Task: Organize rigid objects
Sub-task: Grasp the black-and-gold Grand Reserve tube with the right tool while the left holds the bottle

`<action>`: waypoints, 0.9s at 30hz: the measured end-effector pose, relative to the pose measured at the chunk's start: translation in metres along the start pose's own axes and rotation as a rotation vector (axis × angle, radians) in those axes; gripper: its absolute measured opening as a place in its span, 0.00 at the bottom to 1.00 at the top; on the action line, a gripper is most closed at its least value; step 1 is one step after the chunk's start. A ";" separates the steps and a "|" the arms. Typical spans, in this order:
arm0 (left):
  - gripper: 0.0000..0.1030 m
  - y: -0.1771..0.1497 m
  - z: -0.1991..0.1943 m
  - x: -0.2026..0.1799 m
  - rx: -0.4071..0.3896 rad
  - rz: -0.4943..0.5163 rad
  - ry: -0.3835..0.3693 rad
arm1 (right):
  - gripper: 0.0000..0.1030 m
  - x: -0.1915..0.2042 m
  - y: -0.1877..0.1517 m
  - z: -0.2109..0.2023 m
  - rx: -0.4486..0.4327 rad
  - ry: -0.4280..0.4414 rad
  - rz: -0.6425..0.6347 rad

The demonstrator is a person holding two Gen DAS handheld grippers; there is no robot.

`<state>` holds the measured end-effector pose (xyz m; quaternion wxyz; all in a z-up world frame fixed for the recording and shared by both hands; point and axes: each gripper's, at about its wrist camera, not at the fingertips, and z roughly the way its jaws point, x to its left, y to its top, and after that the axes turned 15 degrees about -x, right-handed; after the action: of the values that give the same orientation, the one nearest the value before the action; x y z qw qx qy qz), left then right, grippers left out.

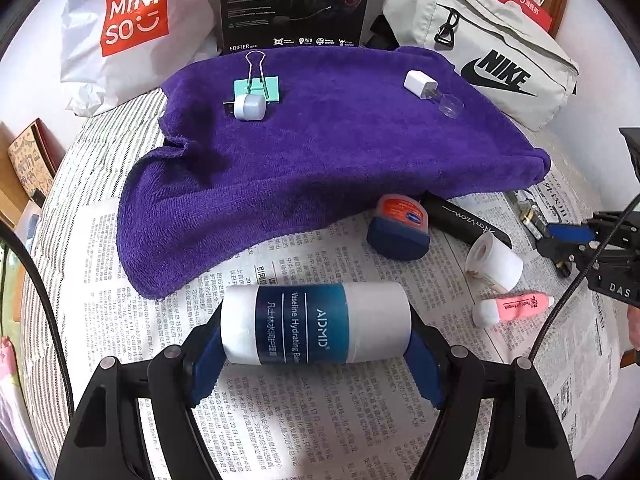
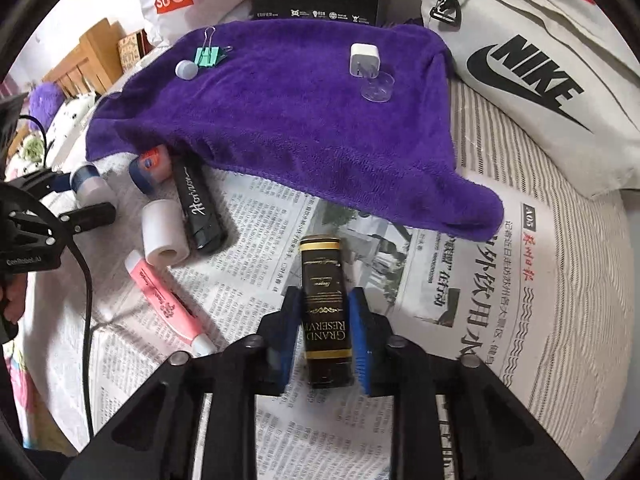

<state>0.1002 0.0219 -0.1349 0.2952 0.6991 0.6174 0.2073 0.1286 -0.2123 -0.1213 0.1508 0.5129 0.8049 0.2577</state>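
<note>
1. Grip check, left side: my left gripper (image 1: 316, 336) is clamped on a white and blue lotion tube (image 1: 316, 324), held crosswise between the blue pads (image 1: 202, 364), just above the newspaper (image 1: 320, 412).
2. My right gripper (image 2: 325, 336) is clenched on a dark brown tube with gold lettering (image 2: 323, 304). One pad (image 2: 360, 336) presses each side, and the tube's capped end points away from me over the newspaper.
3. Ahead of both grippers lies a purple towel (image 1: 320, 152), spread over the far part of the newspaper and rumpled at its near edge.
4. On the towel I see a green binder clip (image 1: 258, 84) with a small white round-ended plug (image 1: 250, 107) touching it, and, well apart to the right, a white charger (image 1: 416, 84) just beside a clear plastic cap (image 1: 452, 106).
5. At the towel's near edge an orange and blue jar (image 1: 400, 228) lies tipped on its side, with a black tube (image 1: 464, 220) next to it, partly tucked under the cloth.
6. Near those, on the newspaper, lie a white roll (image 1: 496, 260) and a pink tube with a white cap (image 1: 512, 308).
7. Behind the towel stand a white shopping bag (image 1: 132, 28), a black box (image 1: 296, 4) and a grey waist bag (image 1: 488, 48).
8. Under the newspaper is a striped cloth (image 2: 560, 312).
</note>
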 end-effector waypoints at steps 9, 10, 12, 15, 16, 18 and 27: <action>0.73 -0.001 0.001 -0.002 -0.002 0.009 0.016 | 0.23 -0.003 -0.005 -0.003 -0.021 -0.004 0.035; 0.73 -0.001 0.002 -0.003 -0.004 0.015 0.023 | 0.23 -0.001 -0.006 -0.003 -0.023 -0.009 0.017; 0.73 -0.002 0.003 -0.007 -0.007 0.025 0.039 | 0.23 0.002 -0.005 -0.002 -0.028 -0.015 -0.002; 0.72 -0.001 0.004 -0.010 -0.014 0.029 0.055 | 0.23 -0.001 -0.004 -0.002 -0.017 0.000 0.010; 0.72 -0.001 0.004 -0.008 -0.010 0.015 0.047 | 0.23 -0.003 -0.003 -0.002 -0.013 0.007 0.018; 0.72 0.000 0.002 -0.005 -0.009 -0.010 0.025 | 0.23 -0.006 -0.001 -0.004 -0.007 0.009 0.029; 0.72 0.005 -0.020 0.009 -0.049 -0.069 0.011 | 0.23 -0.012 0.007 -0.026 -0.053 0.035 0.057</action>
<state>0.0915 0.0335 -0.1175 0.3157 0.6688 0.6375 0.2160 0.1260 -0.2273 -0.0962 0.1428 0.5269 0.7852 0.2923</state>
